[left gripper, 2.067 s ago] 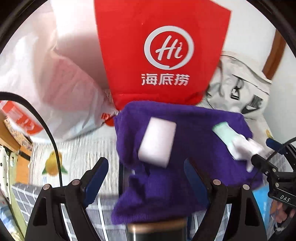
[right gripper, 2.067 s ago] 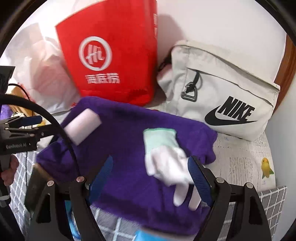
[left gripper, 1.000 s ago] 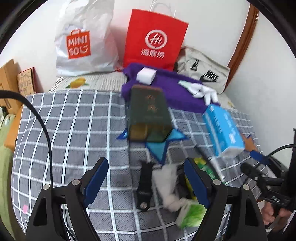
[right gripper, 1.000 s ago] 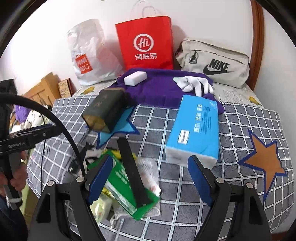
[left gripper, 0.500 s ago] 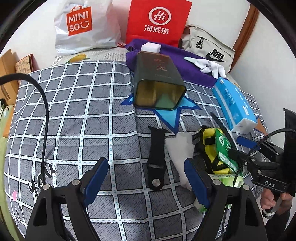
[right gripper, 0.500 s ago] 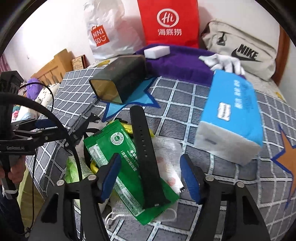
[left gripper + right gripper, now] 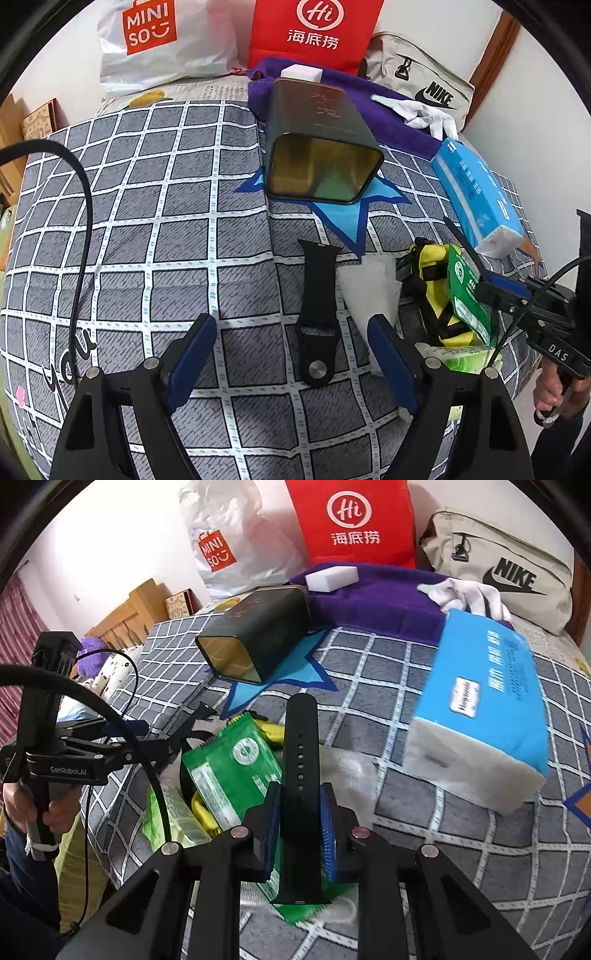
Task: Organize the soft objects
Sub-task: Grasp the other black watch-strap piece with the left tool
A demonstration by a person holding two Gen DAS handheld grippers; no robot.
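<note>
On a grid-patterned bed [image 7: 424, 834], the right claw [image 7: 300, 834] has just been closing and now pinches a black watch strap [image 7: 300, 760] between its blue pads, low in the middle of the right-wrist frame. The strap's long axis runs straight up the frame, in line with the claw's own reach, its far end pointing toward the dark tin [image 7: 258, 642] lying on its side at upper middle. It lies across a green packet [image 7: 229, 771] and white gauze [image 7: 351, 771], with a blue tissue pack [image 7: 484, 705] to the right.

In the left-wrist view, the left claw [image 7: 291, 354] stands wide and holds nothing, with a second black strap [image 7: 318, 306] lying between its tips, long axis likewise up the frame, just left of the gauze [image 7: 369, 291]. The left hand is plainly nearer this one.

Any lift probably turns on that alignment: each strap is gripped across its narrow width. The purple towel [image 7: 384, 594], at upper middle, already carries a white sponge [image 7: 332, 576] and a glove [image 7: 469, 594].
</note>
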